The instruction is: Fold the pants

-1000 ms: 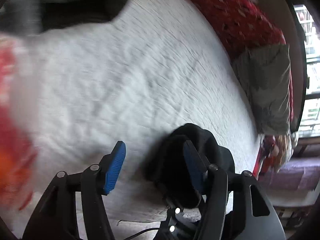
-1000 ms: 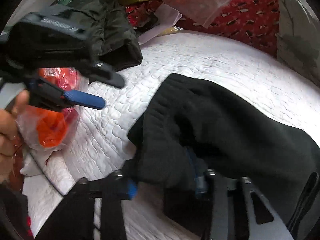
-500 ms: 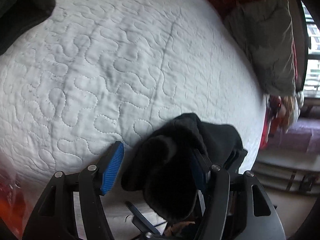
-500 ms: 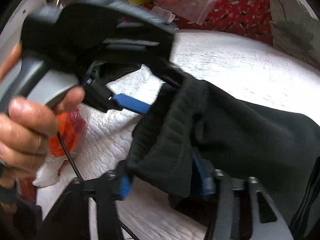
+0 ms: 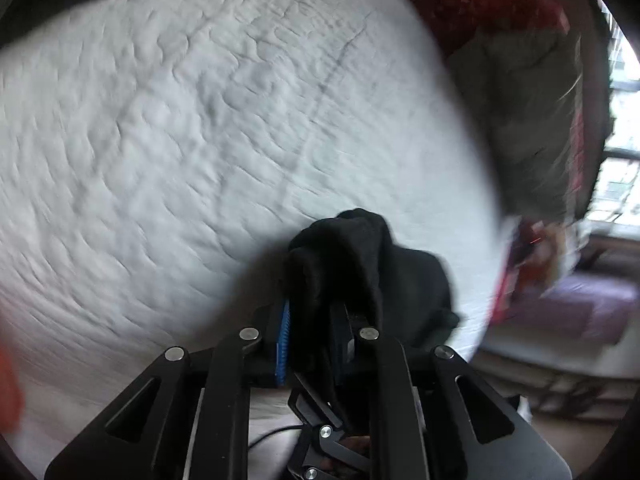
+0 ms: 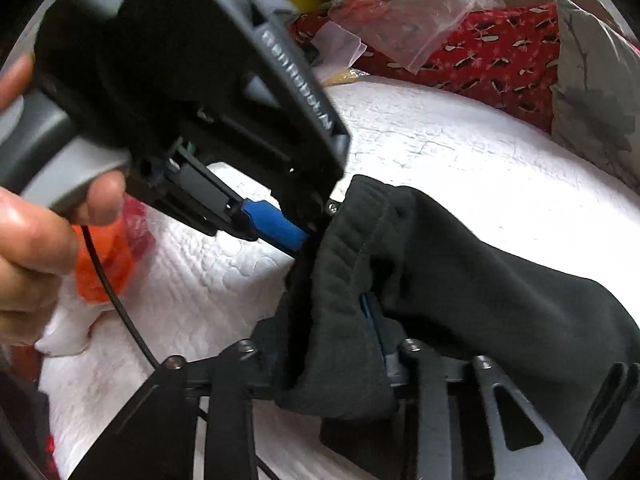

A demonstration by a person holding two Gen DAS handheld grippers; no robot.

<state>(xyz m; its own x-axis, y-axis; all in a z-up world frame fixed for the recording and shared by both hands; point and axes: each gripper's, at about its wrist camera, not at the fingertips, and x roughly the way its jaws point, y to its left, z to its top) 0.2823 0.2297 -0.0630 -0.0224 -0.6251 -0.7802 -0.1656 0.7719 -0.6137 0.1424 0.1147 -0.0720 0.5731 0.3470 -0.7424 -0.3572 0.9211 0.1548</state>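
- Left gripper [image 5: 312, 332]: jaws closing, black pants [image 5: 360, 268] bunched between the blue pads and pinched; view blurred.
- Right gripper [image 6: 332, 336]: jaws closing on the ribbed waistband; the pants lie over a white quilted bedspread [image 6: 460, 152].
- Only the right wrist view shows the person's hand [image 6: 36, 240] on the left gripper's handle, an orange bag [image 6: 108, 264] and a clear plastic bag [image 6: 404, 20].
- Only the left wrist view shows a window [image 5: 620, 152], far right.
- Beyond the bed: red patterned fabric [image 6: 488, 60], grey pillow [image 6: 592, 92].

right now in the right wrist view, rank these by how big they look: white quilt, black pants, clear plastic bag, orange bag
1. white quilt
2. black pants, though nearness to the camera inflates them
3. clear plastic bag
4. orange bag, partly hidden, so its rank against the clear bag is unsure
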